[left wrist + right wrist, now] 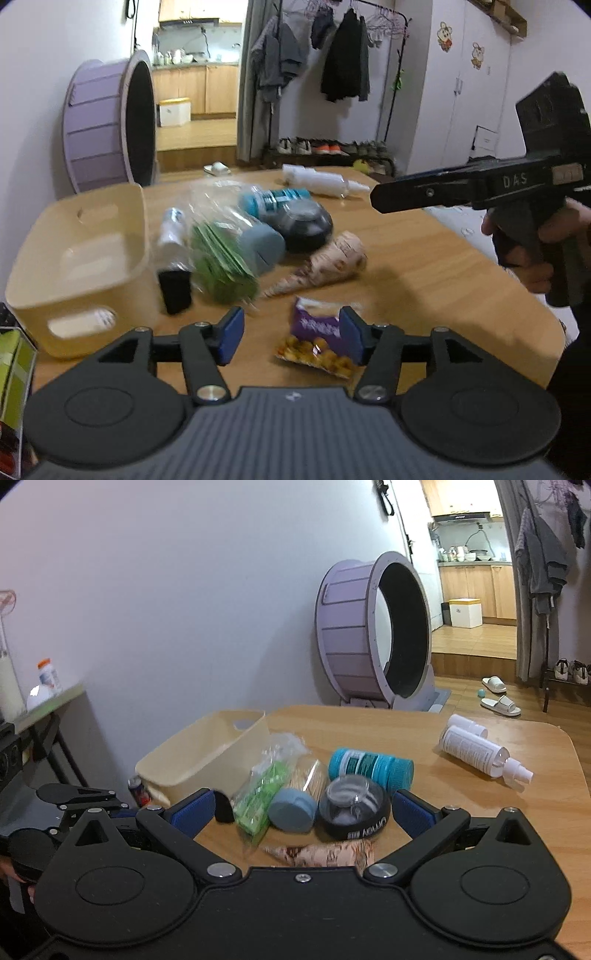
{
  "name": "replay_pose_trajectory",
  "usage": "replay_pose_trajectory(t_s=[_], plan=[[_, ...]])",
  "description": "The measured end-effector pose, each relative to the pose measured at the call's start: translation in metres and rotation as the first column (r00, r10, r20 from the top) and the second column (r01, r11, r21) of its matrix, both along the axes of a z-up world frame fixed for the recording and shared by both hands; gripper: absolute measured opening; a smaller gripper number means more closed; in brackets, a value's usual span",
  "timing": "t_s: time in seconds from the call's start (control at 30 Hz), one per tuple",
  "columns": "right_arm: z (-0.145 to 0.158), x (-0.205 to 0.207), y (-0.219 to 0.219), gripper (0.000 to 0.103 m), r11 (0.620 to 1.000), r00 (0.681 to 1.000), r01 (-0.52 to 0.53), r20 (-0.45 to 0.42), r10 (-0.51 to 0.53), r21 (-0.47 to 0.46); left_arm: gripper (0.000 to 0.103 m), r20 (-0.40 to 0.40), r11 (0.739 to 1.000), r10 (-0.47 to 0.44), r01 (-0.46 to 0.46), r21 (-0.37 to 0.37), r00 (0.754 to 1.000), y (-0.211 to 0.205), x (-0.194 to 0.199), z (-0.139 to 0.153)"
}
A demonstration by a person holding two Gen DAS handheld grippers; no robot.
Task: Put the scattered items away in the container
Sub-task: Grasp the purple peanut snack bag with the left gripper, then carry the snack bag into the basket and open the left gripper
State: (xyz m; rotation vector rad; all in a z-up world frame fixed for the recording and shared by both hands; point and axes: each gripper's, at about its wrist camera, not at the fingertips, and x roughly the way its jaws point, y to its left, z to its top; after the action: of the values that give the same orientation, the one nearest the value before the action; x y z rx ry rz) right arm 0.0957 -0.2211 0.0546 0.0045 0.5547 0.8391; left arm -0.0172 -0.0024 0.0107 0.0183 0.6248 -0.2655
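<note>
A beige container stands empty at the table's left. Beside it lie a clear bottle with a black cap, a green bag, a blue-lidded jar, a black round gadget, a teal bottle, a patterned cone and a white spray bottle. My left gripper is open over a purple snack packet, whose right end sits by the right pad. My right gripper is open wide, hovering before the gadget and jar; the container is to its left.
A purple wheel stands on the floor behind the wooden table. A green box and a drinks can sit at the container's near side. A side table is at the left, and clothes hang on a rack.
</note>
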Motion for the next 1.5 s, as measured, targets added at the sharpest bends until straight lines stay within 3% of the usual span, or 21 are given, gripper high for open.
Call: replay_pose_trajectory(t_s=[0.37, 0.53, 0.7, 0.93, 1.23, 1.5], plan=[[-0.009, -0.015, -0.011, 0.103, 0.997, 0.999, -0.038, -0.019, 0.037, -0.060, 0.062, -0.020, 0.999, -0.023, 0.023, 0.030, 1.000, -0.027, 0.015, -0.029], [-0.011, -0.016, -0.018, 0.103, 0.997, 0.999, -0.033, -0.026, 0.032, -0.066, 0.063, -0.031, 0.994, -0.032, 0.035, 0.108, 0.999, -0.041, 0.021, -0.040], [-0.014, -0.016, -0.023, 0.103, 0.997, 0.999, -0.026, -0.034, 0.024, -0.066, 0.067, -0.036, 0.997, -0.012, 0.014, 0.082, 0.999, -0.036, 0.027, -0.043], [-0.017, -0.015, -0.022, 0.103, 0.997, 0.999, -0.030, -0.040, 0.027, -0.069, 0.045, -0.008, 0.994, -0.058, 0.058, 0.088, 0.998, -0.037, 0.024, -0.042], [-0.015, -0.012, -0.026, 0.103, 0.999, 0.999, -0.027, -0.047, 0.024, -0.047, 0.040, 0.067, 0.997, -0.064, 0.062, 0.036, 0.996, -0.028, 0.011, -0.019], [-0.010, -0.010, -0.029, 0.103, 0.999, 0.998, -0.045, -0.046, 0.045, 0.013, 0.040, 0.198, 0.995, 0.088, -0.075, -0.071, 0.976, 0.026, -0.001, 0.025]])
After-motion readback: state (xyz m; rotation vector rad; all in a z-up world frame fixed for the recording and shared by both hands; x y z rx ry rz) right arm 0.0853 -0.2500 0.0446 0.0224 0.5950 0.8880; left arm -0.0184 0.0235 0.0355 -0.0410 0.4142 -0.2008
